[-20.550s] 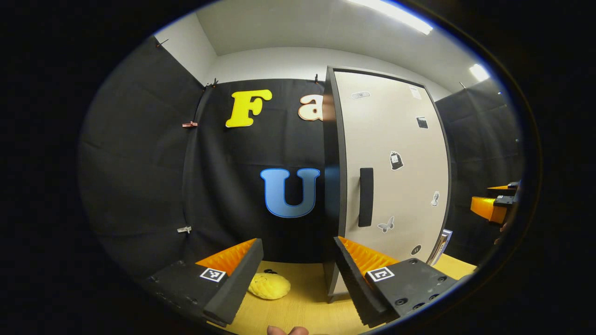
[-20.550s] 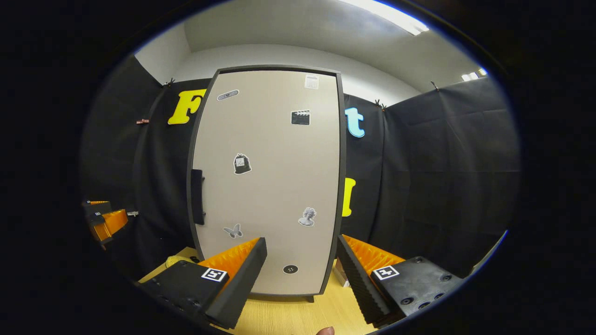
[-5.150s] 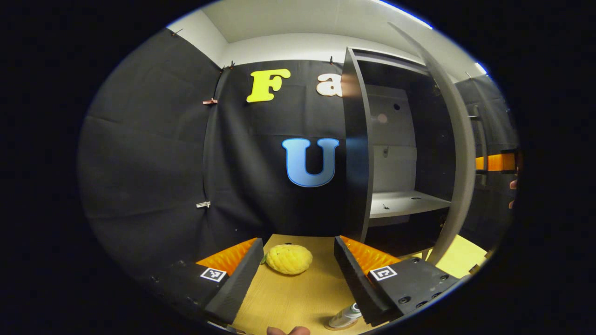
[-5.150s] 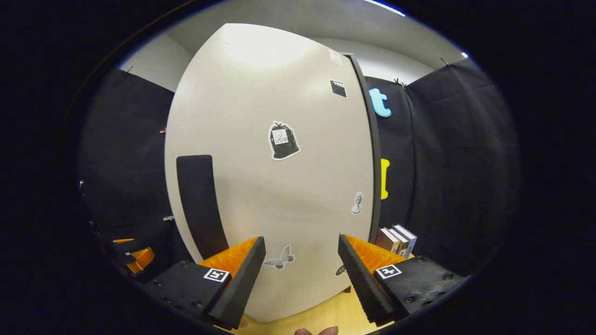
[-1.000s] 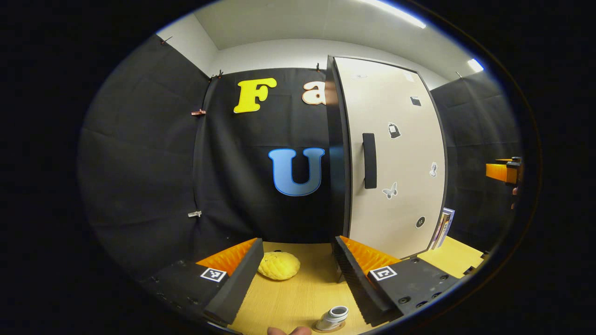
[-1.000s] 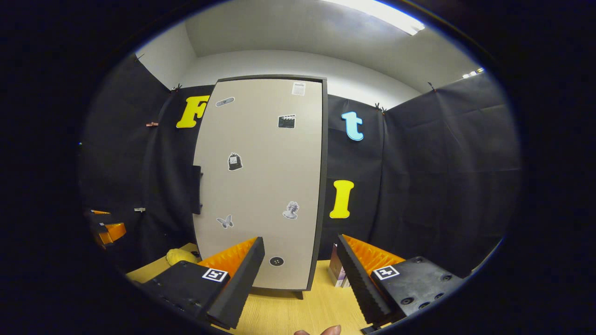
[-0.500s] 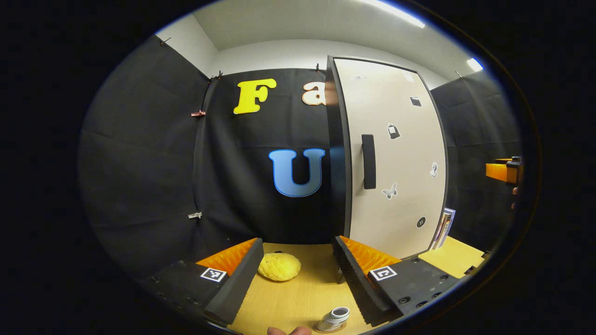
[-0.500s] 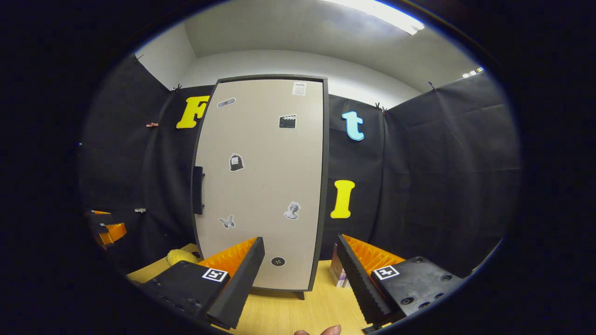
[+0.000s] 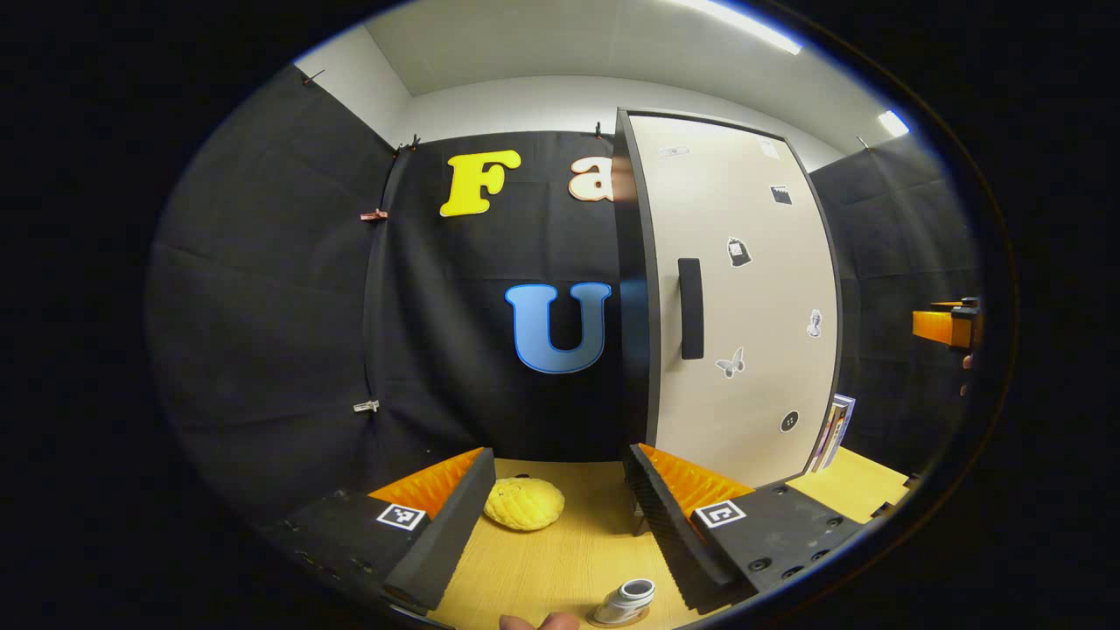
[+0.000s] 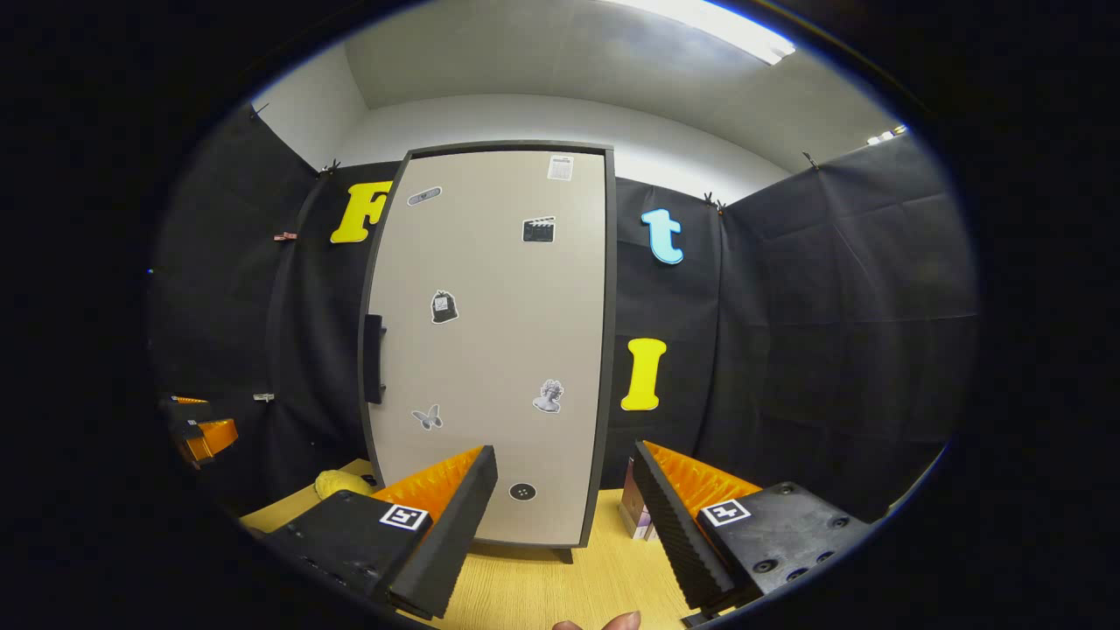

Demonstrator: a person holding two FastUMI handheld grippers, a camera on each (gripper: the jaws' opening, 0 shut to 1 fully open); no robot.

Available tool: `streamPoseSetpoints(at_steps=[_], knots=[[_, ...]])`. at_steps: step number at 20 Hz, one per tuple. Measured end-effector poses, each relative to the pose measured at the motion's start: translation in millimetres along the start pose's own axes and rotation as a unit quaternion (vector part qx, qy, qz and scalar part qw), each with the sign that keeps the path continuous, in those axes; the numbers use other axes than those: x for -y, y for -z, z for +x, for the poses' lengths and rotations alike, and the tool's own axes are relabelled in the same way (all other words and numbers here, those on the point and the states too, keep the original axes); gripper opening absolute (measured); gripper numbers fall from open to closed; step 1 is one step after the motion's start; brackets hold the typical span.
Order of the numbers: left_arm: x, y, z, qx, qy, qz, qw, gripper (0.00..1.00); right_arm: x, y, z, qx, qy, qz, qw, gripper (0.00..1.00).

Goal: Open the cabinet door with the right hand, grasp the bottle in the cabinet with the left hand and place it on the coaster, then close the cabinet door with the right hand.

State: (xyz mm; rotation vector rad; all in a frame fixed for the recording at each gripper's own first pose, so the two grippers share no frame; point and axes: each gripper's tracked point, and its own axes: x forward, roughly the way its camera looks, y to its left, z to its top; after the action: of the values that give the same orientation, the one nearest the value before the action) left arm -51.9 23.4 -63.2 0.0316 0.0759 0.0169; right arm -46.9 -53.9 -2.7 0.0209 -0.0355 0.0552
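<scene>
Cabinet door [image 10: 490, 350] open five seconds ago, now shut. Bottle [image 9: 626, 602] out, resting on coaster [image 9: 610, 620] at table's [image 9: 560, 560] near edge. Left gripper [image 9: 553, 516] and right gripper [image 10: 560, 516] both spread, empty. Risk: left fingers, just beside bottle, clipping and toppling it on withdrawal.

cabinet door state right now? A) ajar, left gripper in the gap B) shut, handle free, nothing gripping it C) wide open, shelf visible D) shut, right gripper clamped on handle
B: the cabinet door sits flush in its frame, and the right gripper is open, short of the handle.
</scene>
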Motion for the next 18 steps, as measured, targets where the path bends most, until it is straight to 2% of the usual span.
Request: streamPoseSetpoints(at_steps=[18], knots=[[-0.5, 0.5, -1.9, -0.002, 0.001, 0.002, 1.0, 0.96, -1.3, 1.2, -4.0, 0.0, 0.0, -0.007, 1.0, 0.97]])
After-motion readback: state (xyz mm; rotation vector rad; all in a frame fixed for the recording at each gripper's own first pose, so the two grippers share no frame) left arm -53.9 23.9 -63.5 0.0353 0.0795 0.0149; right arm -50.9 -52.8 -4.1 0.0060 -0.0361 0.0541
